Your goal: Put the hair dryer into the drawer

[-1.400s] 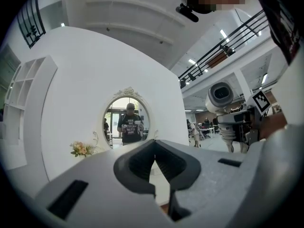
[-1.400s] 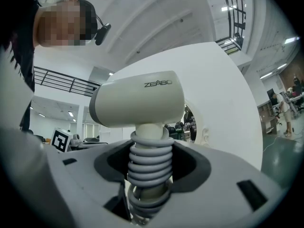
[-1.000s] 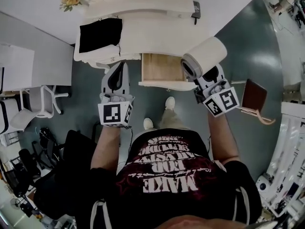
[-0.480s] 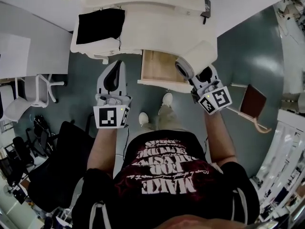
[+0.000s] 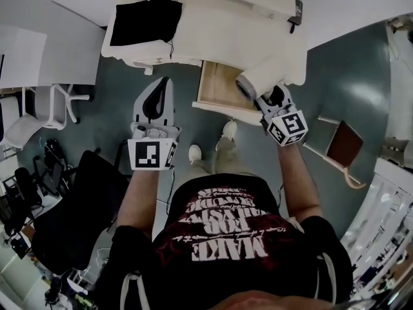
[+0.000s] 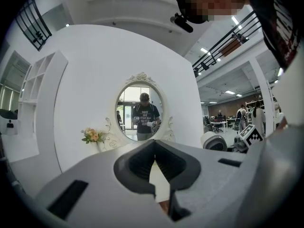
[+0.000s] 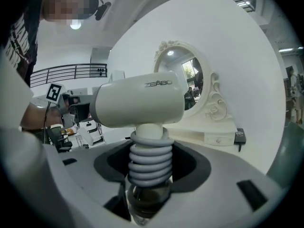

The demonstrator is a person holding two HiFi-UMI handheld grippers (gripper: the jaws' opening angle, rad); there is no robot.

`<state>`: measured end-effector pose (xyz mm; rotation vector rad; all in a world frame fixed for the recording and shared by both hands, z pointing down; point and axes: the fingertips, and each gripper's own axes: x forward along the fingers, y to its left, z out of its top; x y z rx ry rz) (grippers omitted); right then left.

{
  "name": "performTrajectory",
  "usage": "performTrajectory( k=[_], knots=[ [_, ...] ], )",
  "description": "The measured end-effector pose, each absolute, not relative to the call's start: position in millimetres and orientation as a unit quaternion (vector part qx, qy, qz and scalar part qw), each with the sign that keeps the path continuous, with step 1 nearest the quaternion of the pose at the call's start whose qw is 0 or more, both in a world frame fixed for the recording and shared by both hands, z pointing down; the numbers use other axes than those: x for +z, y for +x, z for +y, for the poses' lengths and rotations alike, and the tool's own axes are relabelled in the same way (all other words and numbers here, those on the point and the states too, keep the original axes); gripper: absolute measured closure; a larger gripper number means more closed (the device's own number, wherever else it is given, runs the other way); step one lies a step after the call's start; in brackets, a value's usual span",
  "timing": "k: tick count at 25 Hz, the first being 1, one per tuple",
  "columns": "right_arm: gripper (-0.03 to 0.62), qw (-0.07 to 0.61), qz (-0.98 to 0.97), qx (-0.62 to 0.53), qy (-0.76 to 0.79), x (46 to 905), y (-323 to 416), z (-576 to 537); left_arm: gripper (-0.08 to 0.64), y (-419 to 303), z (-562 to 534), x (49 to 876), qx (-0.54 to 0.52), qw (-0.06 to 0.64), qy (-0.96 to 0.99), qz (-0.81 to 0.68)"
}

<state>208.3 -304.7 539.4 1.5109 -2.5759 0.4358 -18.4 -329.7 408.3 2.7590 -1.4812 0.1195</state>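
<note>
A white hair dryer [image 5: 266, 75] with its cord coiled round the handle hangs over the right part of the open drawer [image 5: 218, 88]. My right gripper [image 5: 272, 97] is shut on that handle, and in the right gripper view the dryer [image 7: 140, 104] stands upright between the jaws of the right gripper [image 7: 151, 163]. The drawer has a wooden inside and a white front, and is pulled out of the white vanity table [image 5: 226, 34]. My left gripper [image 5: 164, 86] hovers left of the drawer, shut, with nothing in it; in its own view the left gripper [image 6: 155, 150] has its tips meeting.
A black cloth [image 5: 145, 21] lies on the vanity top, and a small black device [image 5: 296, 8] sits at its right end. An oval mirror [image 6: 139, 106] and flowers [image 6: 93, 136] stand behind. A white chair [image 5: 51, 105] and a black chair [image 5: 71, 205] are on the left, a wooden stool [image 5: 343, 144] on the right.
My right gripper has come down with the hair dryer, closer to the open drawer. The left gripper has sunk a little beside the drawer.
</note>
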Motion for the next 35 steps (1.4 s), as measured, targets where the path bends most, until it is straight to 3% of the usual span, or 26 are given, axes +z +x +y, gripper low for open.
performTrajectory(
  k=[35],
  knots=[
    [0.362, 0.318, -0.855, 0.192, 0.362, 744.1, 177.5, -306.0, 0.557, -25.4, -313.1, 439.1, 0.070, 0.026, 0.864, -0.497]
  ],
)
